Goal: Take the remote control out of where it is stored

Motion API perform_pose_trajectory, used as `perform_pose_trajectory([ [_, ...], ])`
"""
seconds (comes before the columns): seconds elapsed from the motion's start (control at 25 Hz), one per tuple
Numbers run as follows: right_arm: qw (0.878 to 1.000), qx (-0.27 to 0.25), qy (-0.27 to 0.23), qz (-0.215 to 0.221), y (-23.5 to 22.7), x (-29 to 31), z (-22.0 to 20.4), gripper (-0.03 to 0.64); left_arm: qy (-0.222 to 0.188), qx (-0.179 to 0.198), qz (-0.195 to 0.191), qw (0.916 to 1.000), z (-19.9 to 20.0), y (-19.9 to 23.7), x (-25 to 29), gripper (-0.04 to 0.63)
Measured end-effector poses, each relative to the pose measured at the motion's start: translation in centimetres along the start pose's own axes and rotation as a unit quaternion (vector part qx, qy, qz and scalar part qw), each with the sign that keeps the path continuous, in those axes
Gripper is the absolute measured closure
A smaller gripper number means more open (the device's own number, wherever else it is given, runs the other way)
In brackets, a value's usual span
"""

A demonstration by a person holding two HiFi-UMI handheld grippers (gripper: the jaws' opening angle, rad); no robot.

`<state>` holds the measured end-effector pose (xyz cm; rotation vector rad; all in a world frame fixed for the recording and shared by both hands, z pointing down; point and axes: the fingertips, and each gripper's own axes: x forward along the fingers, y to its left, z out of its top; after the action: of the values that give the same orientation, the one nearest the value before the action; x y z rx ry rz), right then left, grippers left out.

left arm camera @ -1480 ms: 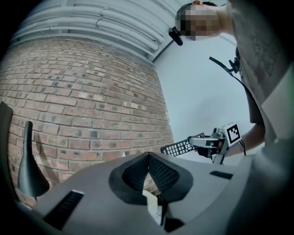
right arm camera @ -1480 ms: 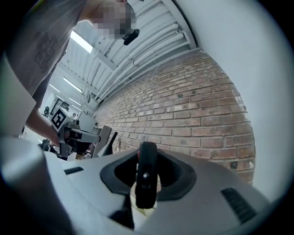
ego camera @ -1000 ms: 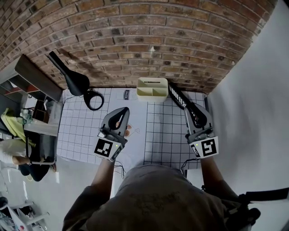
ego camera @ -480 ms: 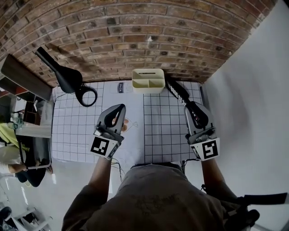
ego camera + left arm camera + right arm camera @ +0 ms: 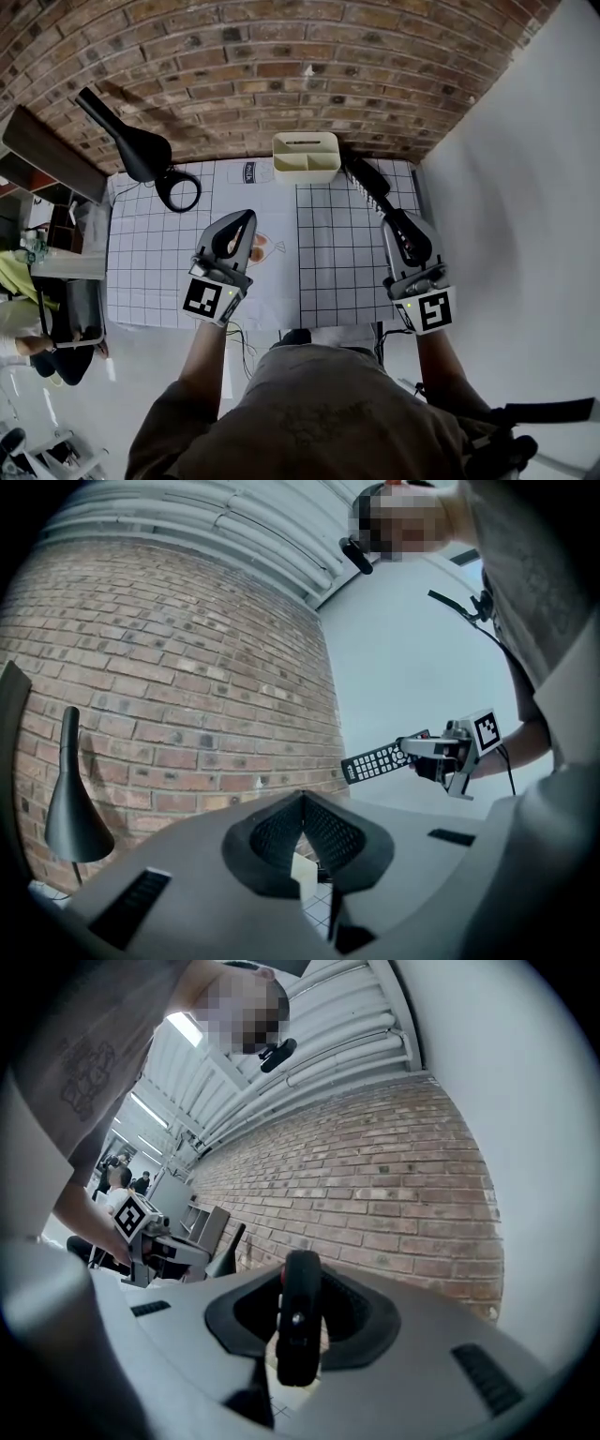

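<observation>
The black remote control (image 5: 367, 190) hangs in the air over the right side of the gridded table mat (image 5: 337, 272), and my right gripper (image 5: 395, 221) is shut on its near end. In the right gripper view the remote's butt end (image 5: 300, 1326) stands upright between the jaws. From the left gripper view the remote (image 5: 378, 760) sticks out of the right gripper (image 5: 413, 750), keypad showing. A cream storage box (image 5: 307, 157) stands at the back by the brick wall, just left of the remote's far tip. My left gripper (image 5: 247, 218) hovers mid-table, shut and holding nothing.
A black desk lamp (image 5: 139, 148) with a ring base (image 5: 178, 190) stands at the table's back left. The brick wall (image 5: 281, 75) runs behind the table, a white wall (image 5: 525, 187) along the right. Shelving (image 5: 56, 272) and a seated person are at far left.
Both grippers have drawn back a little from the wall toward the person. The remote stays in the right gripper's grip; the left jaws stay shut.
</observation>
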<state>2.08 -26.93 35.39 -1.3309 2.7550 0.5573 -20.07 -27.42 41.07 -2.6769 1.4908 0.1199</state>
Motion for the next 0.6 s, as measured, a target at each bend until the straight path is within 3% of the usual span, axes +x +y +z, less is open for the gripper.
perform_pose_trajectory([
  [0.32, 1.000, 0.009, -0.011, 0.011, 1.4, -4.7, 0.8, 0.524, 0.005, 0.007, 0.008, 0.9999, 0.3, -4.1, -3.3, 0.591],
  [0.6, 1.000, 0.011, -0.014, 0.009, 2.1, -9.9, 0.5, 0.523, 0.026, 0.002, 0.025, 0.9994, -1.7, -8.4, -7.5, 0.591],
])
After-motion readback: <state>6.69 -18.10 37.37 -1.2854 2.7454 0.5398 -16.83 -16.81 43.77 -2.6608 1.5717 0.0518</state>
